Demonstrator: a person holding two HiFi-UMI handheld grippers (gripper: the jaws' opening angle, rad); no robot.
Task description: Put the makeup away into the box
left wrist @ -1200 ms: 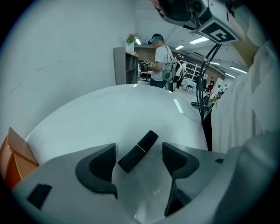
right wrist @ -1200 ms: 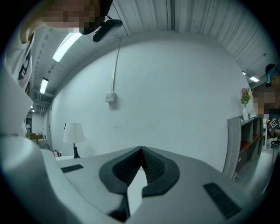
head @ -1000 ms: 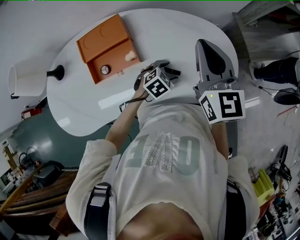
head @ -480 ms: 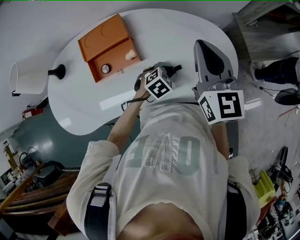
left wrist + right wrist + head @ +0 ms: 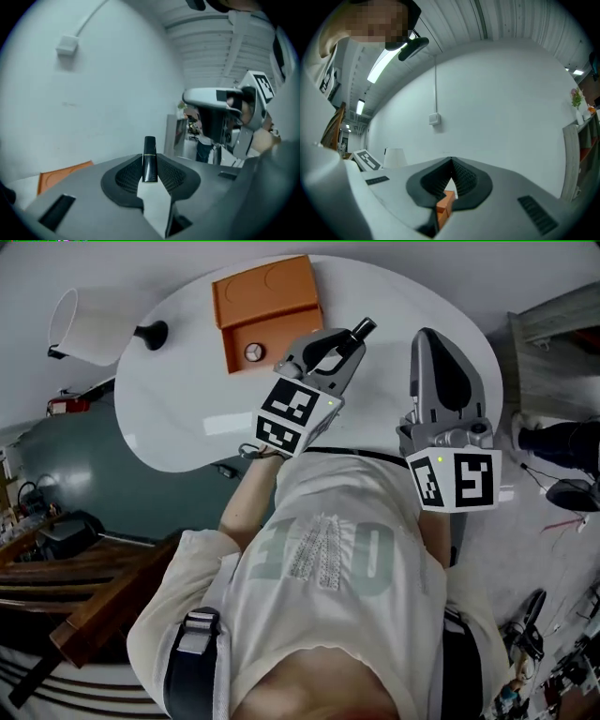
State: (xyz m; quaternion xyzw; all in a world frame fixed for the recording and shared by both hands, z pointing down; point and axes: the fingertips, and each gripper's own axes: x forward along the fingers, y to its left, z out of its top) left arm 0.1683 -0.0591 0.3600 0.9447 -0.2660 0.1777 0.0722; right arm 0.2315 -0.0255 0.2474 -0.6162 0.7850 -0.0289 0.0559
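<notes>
Left tool grips a black lipstick above the white surface; right tool closed, empty. Next, I judge: lower it into the orange box.

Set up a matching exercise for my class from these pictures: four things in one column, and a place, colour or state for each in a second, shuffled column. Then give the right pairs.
Things
1. black tube
2. orange box
3. right hand-held gripper
4. lamp

Place, colour or state
a. white shade, black base
b. shut, with nothing between the jaws
c. clamped in the left hand-held gripper
d. lying open on the white table

Pairs: 1-c, 2-d, 3-b, 4-a
</notes>
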